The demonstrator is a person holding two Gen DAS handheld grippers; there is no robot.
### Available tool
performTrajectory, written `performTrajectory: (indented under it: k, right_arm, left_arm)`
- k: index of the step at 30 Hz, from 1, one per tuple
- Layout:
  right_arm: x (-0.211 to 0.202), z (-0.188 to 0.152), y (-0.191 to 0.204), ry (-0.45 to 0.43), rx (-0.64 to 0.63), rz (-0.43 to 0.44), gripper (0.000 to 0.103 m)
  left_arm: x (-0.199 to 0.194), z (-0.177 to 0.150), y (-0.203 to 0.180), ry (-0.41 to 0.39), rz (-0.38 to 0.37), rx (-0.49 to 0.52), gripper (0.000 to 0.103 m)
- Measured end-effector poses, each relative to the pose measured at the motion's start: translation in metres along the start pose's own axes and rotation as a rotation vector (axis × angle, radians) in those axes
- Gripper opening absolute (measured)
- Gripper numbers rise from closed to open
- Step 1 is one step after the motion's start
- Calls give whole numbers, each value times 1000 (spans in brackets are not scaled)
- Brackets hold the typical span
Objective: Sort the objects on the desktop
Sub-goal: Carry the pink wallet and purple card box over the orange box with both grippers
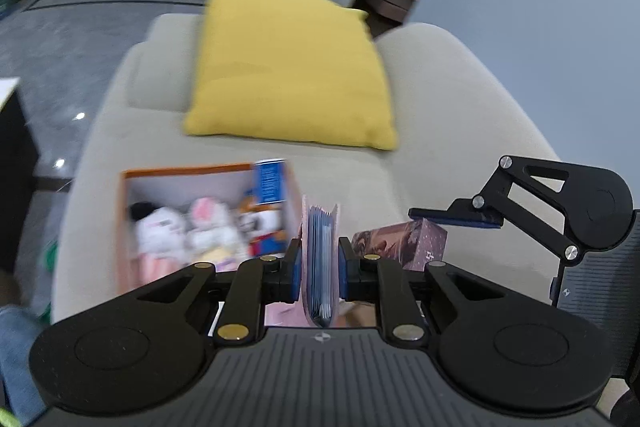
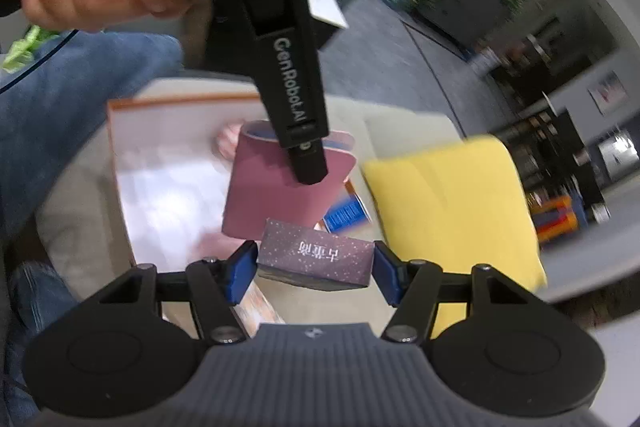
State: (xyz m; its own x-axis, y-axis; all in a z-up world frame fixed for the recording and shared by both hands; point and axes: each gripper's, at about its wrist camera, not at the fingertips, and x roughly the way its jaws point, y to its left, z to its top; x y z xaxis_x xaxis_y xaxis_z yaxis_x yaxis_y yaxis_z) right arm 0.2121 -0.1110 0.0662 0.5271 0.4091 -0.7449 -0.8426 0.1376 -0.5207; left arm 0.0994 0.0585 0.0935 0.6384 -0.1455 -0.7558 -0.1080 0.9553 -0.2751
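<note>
The orange-rimmed box [image 1: 208, 223] sits on the beige sofa [image 1: 440, 155] near the yellow cushion [image 1: 288, 63], ahead of and below both my tongs, slightly nearer my left. My left tongs [image 1: 319, 273] are pressed together on a pink card holder [image 1: 320, 259], held upright on edge with its long axis running away from me, hanging over the box's right wall. My right tongs [image 2: 316, 273] stand wide, pinching a dark starry card box [image 2: 320, 255] across its long axis, just beside the orange-rimmed box, over the sofa.
</note>
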Motion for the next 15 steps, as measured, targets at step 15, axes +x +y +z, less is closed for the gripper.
performTrajectory:
  k: [15]
  right_arm:
    - [140, 20, 22, 141, -26, 340, 63]
  left_arm:
    - [81, -46, 88, 141, 76, -155, 19]
